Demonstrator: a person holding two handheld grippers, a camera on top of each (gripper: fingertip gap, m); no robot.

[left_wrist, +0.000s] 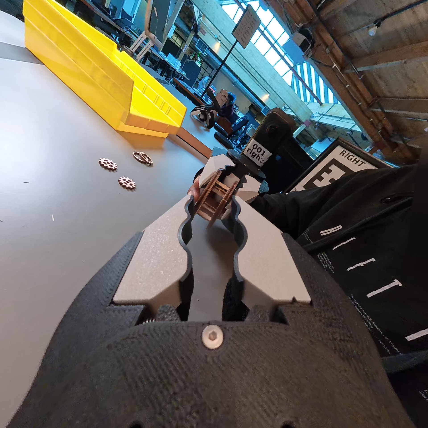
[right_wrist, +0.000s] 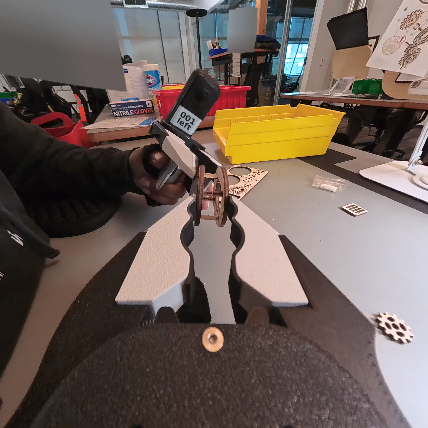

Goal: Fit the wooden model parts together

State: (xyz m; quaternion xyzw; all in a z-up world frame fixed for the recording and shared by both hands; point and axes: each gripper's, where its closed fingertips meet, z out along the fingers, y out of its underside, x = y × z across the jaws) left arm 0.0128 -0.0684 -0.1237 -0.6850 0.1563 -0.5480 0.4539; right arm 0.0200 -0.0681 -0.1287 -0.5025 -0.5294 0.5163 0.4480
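Both my grippers, left (left_wrist: 212, 203) and right (right_wrist: 210, 206), clamp their fingers on the wooden spool assembly (right_wrist: 211, 195) held above the surface (right_wrist: 312, 243); I'd squeeze evenly, keeping the discs parallel.

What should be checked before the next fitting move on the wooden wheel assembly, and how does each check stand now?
1. Wooden wheel assembly is between the tips of the right gripper: ok.
2. Left gripper also meets the assembly at its tips: ok, though how firmly it is clamped cannot be told.
3. Cross pins between the two discs are seated: cannot tell.
4. Loose gears and lie on the table, apart from both grippers: ok.
5. Two rings lie beside the gears, overlapping each other: ok.
6. Yellow bin stands clear behind the work: ok.
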